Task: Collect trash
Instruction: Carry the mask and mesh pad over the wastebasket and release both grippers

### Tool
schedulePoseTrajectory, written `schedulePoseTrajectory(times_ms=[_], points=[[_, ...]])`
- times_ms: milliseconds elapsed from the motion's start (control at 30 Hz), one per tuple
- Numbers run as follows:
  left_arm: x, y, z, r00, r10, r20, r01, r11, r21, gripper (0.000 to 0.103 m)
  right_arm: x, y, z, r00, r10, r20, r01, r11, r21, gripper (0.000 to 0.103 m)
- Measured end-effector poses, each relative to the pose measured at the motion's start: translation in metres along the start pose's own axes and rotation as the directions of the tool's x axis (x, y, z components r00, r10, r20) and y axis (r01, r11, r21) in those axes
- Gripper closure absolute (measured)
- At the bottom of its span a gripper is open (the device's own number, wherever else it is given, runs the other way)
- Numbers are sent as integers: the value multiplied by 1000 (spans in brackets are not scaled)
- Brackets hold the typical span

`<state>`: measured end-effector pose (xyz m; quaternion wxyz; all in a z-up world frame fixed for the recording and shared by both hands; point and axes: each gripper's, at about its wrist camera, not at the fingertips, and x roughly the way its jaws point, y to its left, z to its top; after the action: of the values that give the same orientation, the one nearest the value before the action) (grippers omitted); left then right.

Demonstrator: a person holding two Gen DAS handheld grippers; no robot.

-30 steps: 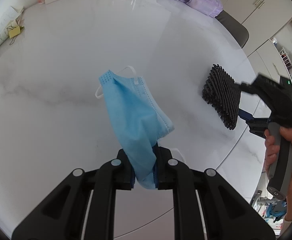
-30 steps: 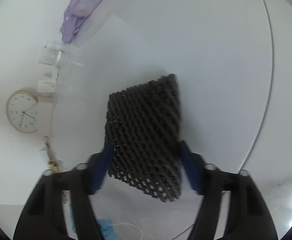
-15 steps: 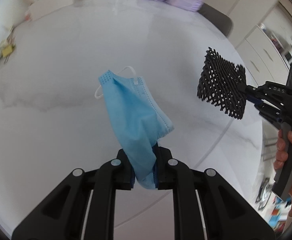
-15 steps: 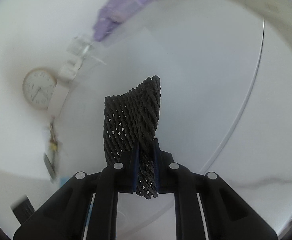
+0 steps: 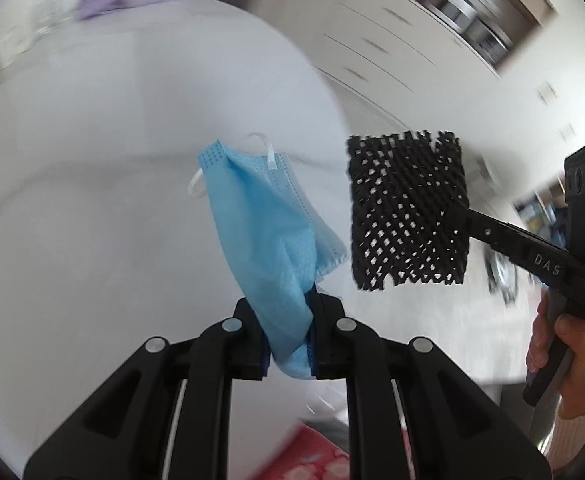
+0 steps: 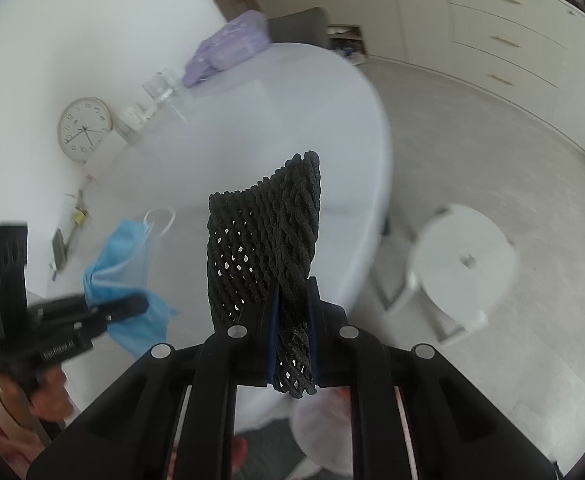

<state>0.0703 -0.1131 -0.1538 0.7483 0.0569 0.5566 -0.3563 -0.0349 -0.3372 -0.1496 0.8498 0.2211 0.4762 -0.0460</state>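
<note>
My left gripper (image 5: 288, 336) is shut on a blue face mask (image 5: 264, 224) and holds it in the air above the white round table (image 5: 92, 200). My right gripper (image 6: 292, 332) is shut on a black foam mesh sleeve (image 6: 264, 232) and holds it up past the table's edge. In the left wrist view the mesh sleeve (image 5: 408, 212) hangs just right of the mask. In the right wrist view the mask (image 6: 128, 280) and the left gripper (image 6: 132, 304) show at lower left.
A purple bag (image 6: 228, 46), a glass (image 6: 160, 88) and a round clock (image 6: 84, 128) stand at the table's far side. A white stool (image 6: 464, 260) stands on the grey floor to the right. Cream cabinets (image 6: 504, 32) line the back. A white bag (image 6: 324, 420) shows below the right gripper.
Both grippers have lifted and swung right, away from the table, with their items still held. The mesh sleeve is now closer to the mask, and the floor and stool have come into view.
</note>
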Motion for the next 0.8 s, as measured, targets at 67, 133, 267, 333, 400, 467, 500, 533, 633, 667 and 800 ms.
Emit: schedulePoseTrajectory(times_ms=[67,133,267,333,400,467,500,533,633,667,800], points=[[11,-37,-16,999,-16,-43,19,998,63,91,-24,-23,-32,1000,-19,7,19,1000,21,90],[23,-72,-35,996,-13,-92,25,992,126,90,-42,-45,-61,999,-36,9,35,999,37,90],[53,-129,-72,982,24,-186,21,971,238,91,-67,-81,-109,999,-54,6,54,996,76,90],[71,-151,-90,976,40,-213,22,960,280,91,-77,-101,-132,999,-53,5,53,993,106,90],[100,-166,-106,962,68,-264,19,949,315,91,-84,-113,-150,998,-55,7,54,990,131,90],[126,-167,-118,949,89,-302,11,949,315,91,-87,-124,-162,999,-48,7,46,987,156,90],[145,-165,-123,940,85,-330,18,955,298,90,-89,-131,-168,999,-44,7,42,985,168,90],[161,-159,-122,931,82,-356,25,958,286,86,-89,-134,-171,999,-41,8,39,984,172,89],[193,-160,-134,918,149,-369,-31,951,307,50,-88,-141,-179,999,-39,-2,39,984,172,89],[200,-158,-136,919,166,-357,-48,947,316,46,-87,-142,-181,999,-35,-5,35,984,174,89],[209,-151,-139,910,194,-367,-83,951,297,36,-84,-150,-187,999,-29,-19,32,983,182,89]])
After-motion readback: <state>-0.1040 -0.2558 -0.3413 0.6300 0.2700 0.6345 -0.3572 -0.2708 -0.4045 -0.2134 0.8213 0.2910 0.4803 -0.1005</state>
